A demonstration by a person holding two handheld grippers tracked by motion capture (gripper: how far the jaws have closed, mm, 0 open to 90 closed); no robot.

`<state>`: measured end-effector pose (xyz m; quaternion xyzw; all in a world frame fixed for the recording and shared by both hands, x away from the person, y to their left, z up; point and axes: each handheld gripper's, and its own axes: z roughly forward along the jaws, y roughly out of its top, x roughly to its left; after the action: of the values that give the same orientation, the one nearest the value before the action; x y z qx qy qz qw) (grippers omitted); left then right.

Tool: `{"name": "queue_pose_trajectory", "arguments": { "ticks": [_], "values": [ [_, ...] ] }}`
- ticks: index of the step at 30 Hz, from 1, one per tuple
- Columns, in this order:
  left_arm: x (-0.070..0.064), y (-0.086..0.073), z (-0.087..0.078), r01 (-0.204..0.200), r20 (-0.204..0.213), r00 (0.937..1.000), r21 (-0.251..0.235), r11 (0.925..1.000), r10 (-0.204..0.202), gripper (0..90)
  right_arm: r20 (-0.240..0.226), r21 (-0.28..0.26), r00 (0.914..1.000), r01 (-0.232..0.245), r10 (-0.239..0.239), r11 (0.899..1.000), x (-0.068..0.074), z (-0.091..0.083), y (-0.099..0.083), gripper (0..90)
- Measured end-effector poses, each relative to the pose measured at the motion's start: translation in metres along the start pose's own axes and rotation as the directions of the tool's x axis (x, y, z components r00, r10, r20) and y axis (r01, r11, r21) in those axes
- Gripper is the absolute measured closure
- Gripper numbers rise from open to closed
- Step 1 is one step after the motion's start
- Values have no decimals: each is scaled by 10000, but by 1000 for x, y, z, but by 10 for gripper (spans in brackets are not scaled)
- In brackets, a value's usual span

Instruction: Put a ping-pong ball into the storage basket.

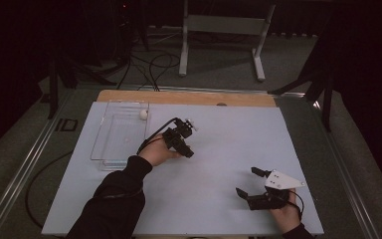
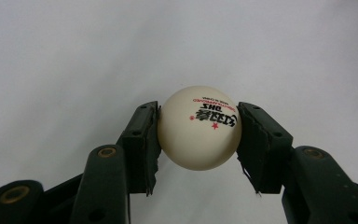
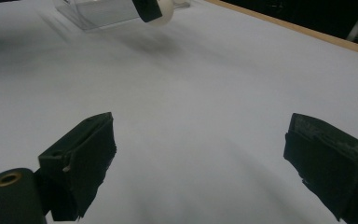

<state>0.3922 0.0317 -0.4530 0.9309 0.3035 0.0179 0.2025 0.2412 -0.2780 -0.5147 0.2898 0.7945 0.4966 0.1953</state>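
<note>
Altogether two white table-tennis balls: one [image 2: 199, 128] clamped in my left gripper [image 2: 199, 140], one [image 1: 143, 114] in the clear plastic tray [image 1: 110, 149]; my right gripper [image 3: 200, 158] gapes, holding nothing.

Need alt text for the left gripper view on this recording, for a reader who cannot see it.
A cream table tennis ball with black and red printing, seen upside down, sits clamped between the two black jaws of the left gripper, one jaw pressing each side. Behind it is a plain pale grey-white table surface.

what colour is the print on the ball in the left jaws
Black and red lettering with a red star on the white table tennis ball; left gripper view.
</note>
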Motion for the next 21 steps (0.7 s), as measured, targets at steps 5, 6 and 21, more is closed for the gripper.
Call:
{"name": "queue_pose_trajectory", "arguments": {
  "ticks": [5, 6, 21],
  "values": [
    [-3, -2, -11, -215, 57, 9998, -25, 9998, 215, 522, 10, 14, 10000, 23, -23, 10000, 0, 0, 0, 87],
    [-3, -2, -13, -223, 121, 9997, -63, 9997, 224, 522, 4, 27, 10000, 15, -15, 10000, 0, 0, 0, 87],
    [-8, -5, -32, -550, 475, 9973, -132, 9984, 556, 522, 25, 36, 10000, 41, -41, 10000, 1, 0, 1, 87]
  ]
}}
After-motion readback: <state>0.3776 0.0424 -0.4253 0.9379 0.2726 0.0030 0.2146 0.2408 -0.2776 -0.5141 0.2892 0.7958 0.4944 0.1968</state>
